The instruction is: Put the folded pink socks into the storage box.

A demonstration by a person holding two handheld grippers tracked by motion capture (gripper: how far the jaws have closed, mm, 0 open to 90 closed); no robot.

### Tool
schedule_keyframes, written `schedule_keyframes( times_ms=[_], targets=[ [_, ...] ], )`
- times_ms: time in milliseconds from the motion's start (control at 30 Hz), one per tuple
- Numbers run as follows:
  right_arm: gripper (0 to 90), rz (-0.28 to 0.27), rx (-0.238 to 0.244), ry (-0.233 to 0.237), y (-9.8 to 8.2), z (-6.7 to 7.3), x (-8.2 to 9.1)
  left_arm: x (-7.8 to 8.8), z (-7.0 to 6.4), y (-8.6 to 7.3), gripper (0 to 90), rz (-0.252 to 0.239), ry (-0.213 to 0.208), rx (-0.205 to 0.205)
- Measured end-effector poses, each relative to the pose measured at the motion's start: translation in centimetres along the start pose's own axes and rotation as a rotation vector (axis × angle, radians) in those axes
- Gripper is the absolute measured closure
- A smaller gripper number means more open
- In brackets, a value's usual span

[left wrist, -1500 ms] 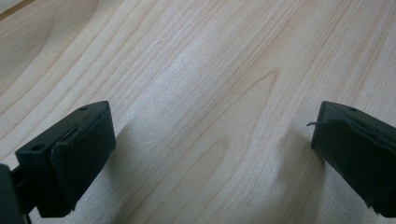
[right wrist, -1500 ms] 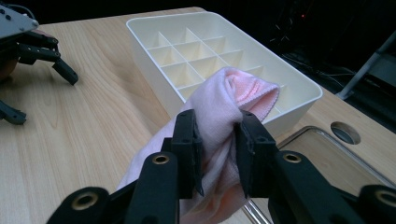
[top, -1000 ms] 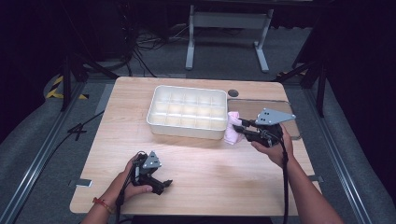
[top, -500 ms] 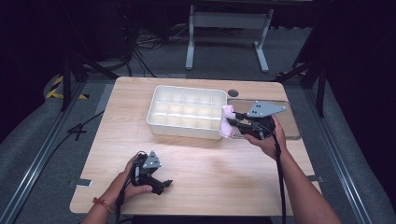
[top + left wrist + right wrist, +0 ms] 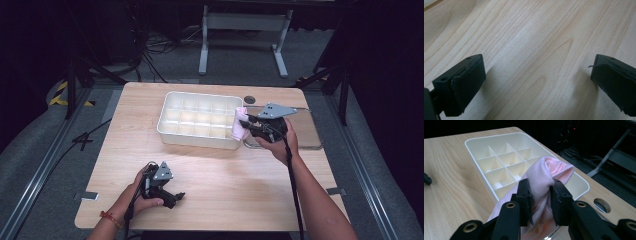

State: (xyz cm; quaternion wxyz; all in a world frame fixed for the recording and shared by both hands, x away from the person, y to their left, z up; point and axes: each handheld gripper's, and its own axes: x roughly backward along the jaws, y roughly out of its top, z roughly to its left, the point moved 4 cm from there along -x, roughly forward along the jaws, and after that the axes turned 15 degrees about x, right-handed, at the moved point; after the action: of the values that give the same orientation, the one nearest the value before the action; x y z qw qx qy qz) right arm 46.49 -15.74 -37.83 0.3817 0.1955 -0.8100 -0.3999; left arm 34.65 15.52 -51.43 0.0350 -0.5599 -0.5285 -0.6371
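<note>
Since a second ago the right gripper (image 5: 248,121) has carried the pink cloth (image 5: 239,124) leftward and slightly away from the person, from just off the tray's right wall to directly against that wall's upper edge. Left gripper (image 5: 176,196) unchanged in place, on the near left part of the table (image 5: 125,120).

Right jaws: closed on the cloth, pinching it around the middle of its length. In the right gripper view the cloth (image 5: 544,180) is a soft folded roll; its rounded end sticks out past the jaw tips, and the loose remainder hangs down below them.

White tray (image 5: 172,131): divided into a grid of compartments, all apparently unfilled as far as the right gripper view shows. Its long side runs left–right in the scene.

Key relation: the tray (image 5: 511,155) lies straight ahead of the right jaws, to the left in the scene. The cloth's long axis runs roughly along the jaws' pointing direction, its free end over the rightmost column of compartments. Exact compartment beneath it: cannot tell.

Left jaws: open wide, nothing between them, only bare wood grain (image 5: 531,55) beneath. The right hand is clearly the nearer to the tray; the left is well apart from it.

Judgement: likely placement into a right-hand compartment; the hanging tail may catch on the rim.
</note>
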Motion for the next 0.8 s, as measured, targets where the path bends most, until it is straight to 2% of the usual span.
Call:
schedule_keyframes(
  times_ms=[300, 800],
  targets=[
    [71.3, 0.023, 0.007, -0.013, 0.4, -0.3, -1.3, 0.0, 0.0, 0.0, 0.0, 0.001, 0.0, 0.0],
    [71.3, 0.109, 0.041, -0.037, -0.4, -0.2, -3.5, 0.0, 0.0, 0.0, 0.0, 0.0, -0.001, 0.001]
  ],
)
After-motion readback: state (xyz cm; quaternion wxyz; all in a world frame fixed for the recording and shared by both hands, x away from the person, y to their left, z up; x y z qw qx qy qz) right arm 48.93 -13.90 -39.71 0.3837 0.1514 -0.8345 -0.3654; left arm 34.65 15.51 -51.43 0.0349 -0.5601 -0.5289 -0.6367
